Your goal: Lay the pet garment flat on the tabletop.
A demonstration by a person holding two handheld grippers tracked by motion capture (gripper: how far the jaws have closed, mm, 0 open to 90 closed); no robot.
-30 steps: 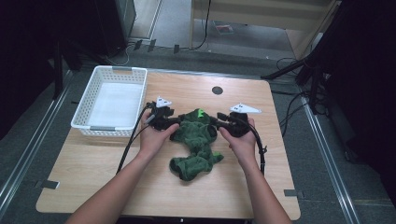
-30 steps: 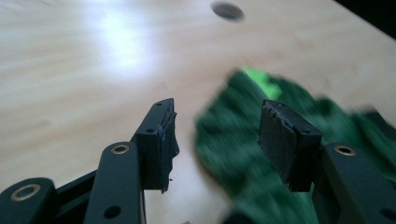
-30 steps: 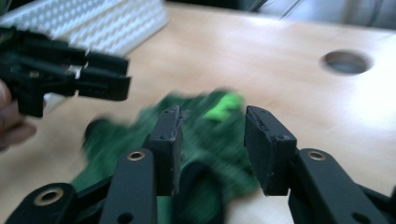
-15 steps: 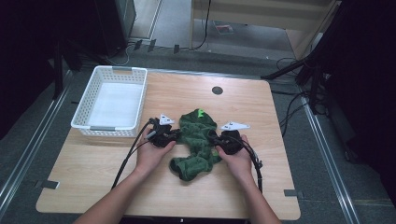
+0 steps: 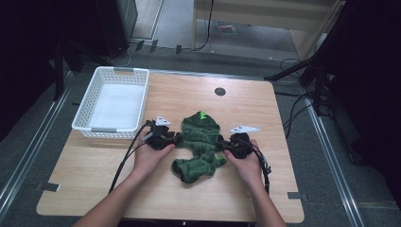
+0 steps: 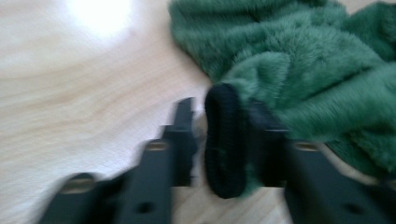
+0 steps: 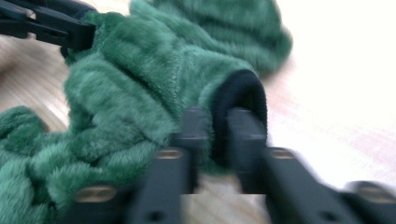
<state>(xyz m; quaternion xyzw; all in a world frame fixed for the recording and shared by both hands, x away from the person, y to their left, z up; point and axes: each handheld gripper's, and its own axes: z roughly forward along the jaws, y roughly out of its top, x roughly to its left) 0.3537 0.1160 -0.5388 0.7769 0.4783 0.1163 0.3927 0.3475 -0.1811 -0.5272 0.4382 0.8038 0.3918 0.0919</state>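
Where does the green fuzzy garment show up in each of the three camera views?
High view: the green fuzzy garment lies mid-table between the two hands.
Left gripper view: it covers the upper right, its black cuff between the jaws.
Right gripper view: it spreads across the left and centre, the other black cuff at the jaws.
Shared landmark: the pale wooden table under it.

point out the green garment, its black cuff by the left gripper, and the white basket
fuzzy green plush garment [image 5: 201, 142], high view, middle of the body
black ribbed cuff [image 6: 225, 140], left gripper view, cuff band between the fingers
white plastic lattice basket [image 5: 109, 131], high view, near rim
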